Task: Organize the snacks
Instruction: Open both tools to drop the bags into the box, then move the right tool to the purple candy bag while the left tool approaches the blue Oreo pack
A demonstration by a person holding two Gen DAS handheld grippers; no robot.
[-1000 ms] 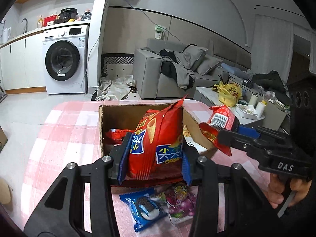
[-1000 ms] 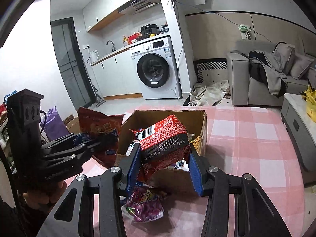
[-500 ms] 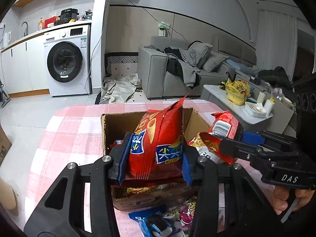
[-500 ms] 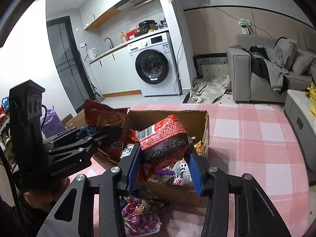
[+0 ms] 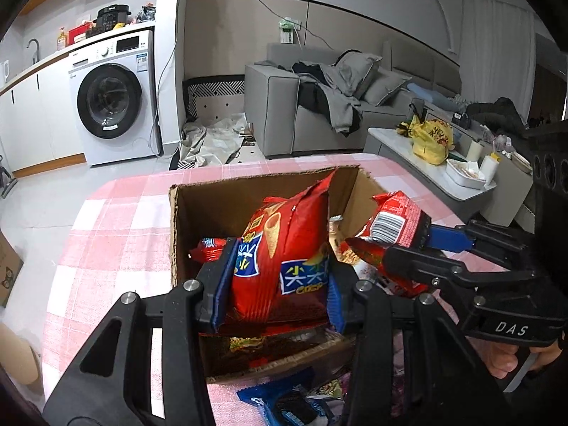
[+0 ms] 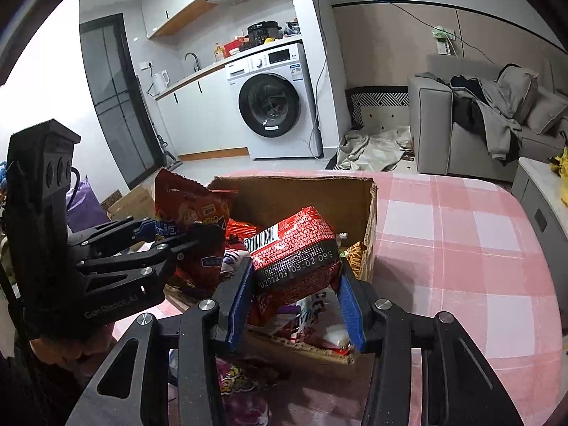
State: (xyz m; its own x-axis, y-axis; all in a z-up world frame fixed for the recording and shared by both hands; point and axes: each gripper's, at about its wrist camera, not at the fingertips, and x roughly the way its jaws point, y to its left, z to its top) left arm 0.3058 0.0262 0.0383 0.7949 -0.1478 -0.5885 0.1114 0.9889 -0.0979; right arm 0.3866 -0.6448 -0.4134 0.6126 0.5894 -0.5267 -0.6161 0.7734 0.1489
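Tilting down over box point(image 5: 262, 191), both claws gripping

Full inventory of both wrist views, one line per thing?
chip bag: 1, red with blue label, in left gripper over box
noodle pack: 1, red with barcode, in right gripper over box
box: 1, brown cardboard, open, on table, snacks inside
cookie pack: 1, blue, on table before box
candy bag: 1, purple, on table before box
table: 1, pink checked cloth
washer: 1, white, by counter
sofa: 1, grey, clothes piled on it
yellow bag: 1, on side table
kettle: 1, white, on counter
left gripper: 1, black, blue pads, shut on chip bag
right gripper: 1, black, blue pads, shut on noodle pack
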